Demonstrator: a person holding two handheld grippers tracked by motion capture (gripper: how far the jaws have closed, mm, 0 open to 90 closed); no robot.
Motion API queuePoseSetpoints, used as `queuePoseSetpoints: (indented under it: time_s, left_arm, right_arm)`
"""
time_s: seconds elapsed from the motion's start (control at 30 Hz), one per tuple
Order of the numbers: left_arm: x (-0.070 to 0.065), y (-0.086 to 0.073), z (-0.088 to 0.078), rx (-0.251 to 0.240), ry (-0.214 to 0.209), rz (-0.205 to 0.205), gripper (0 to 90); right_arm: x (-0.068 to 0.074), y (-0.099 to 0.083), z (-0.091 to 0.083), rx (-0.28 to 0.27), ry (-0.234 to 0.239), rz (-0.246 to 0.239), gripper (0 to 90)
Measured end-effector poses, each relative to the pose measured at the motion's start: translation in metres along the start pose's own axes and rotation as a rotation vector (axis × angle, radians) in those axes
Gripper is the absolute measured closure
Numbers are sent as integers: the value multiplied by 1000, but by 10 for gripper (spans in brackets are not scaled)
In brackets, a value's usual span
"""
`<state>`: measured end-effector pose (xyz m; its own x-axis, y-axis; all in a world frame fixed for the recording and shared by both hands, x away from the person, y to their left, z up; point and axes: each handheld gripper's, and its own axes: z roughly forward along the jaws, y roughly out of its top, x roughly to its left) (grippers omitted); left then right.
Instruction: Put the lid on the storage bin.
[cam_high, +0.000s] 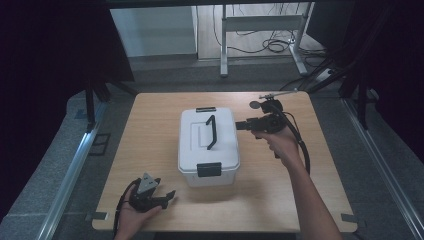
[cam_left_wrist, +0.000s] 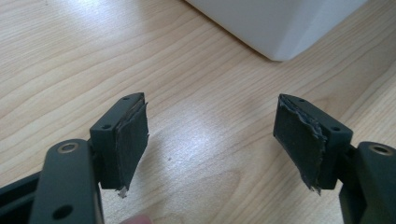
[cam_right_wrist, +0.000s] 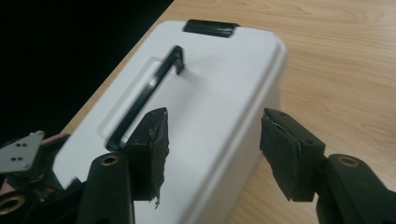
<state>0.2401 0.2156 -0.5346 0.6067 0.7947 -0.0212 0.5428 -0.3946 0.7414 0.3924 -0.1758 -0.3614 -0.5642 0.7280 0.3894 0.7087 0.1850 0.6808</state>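
White box (cam_high: 208, 146) beside right gripper (cam_high: 242, 125)

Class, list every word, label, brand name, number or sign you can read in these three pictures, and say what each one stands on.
None: no readable text anywhere.
White box, its black handle and latches: no printing or labels.
Wooden table: bare grain.
Left gripper and right gripper: no markings on them.

Bare table (cam_high: 280, 200) lies open on every side of the white box (cam_high: 207, 150). Its raised black handle (cam_high: 211, 132) and two end latches interrupt the flat lid.
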Motion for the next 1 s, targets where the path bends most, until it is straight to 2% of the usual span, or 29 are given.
queuePoseSetpoints:
  time_s: [0.07, 0.2, 0.5, 0.6, 0.73, 0.8, 0.87, 1.0]
  left_arm:
    - [-2, 0, 0, 1, 0, 2, 265]
    - [-2, 0, 0, 4, -2, 2, 265]
    - [-2, 0, 1, 7, 0, 1, 265]
    - [-3, -1, 1, 8, -2, 0, 265]
    - [-5, 0, 2, 10, -3, 2, 265]
    - [-5, -1, 2, 11, -5, 2, 265]
    - [-5, -1, 4, 18, -3, 3, 265]
    - [-6, -1, 5, 24, -3, 7, 265]
  right_arm:
    - [-9, -9, -5, -14, 2, 11, 428]
    - [-25, -31, -13, -38, -40, 1, 427]
    - [-51, -72, -12, -57, -83, 9, 427]
    - [-54, -81, -11, -48, -104, 13, 412]
    - [-54, -101, -11, -90, -111, 9, 407]
    - [-54, -112, -9, -84, -145, -14, 401]
    - [-55, -121, -9, -95, -146, -15, 398]
    - [-59, -141, -8, -122, -137, 13, 379]
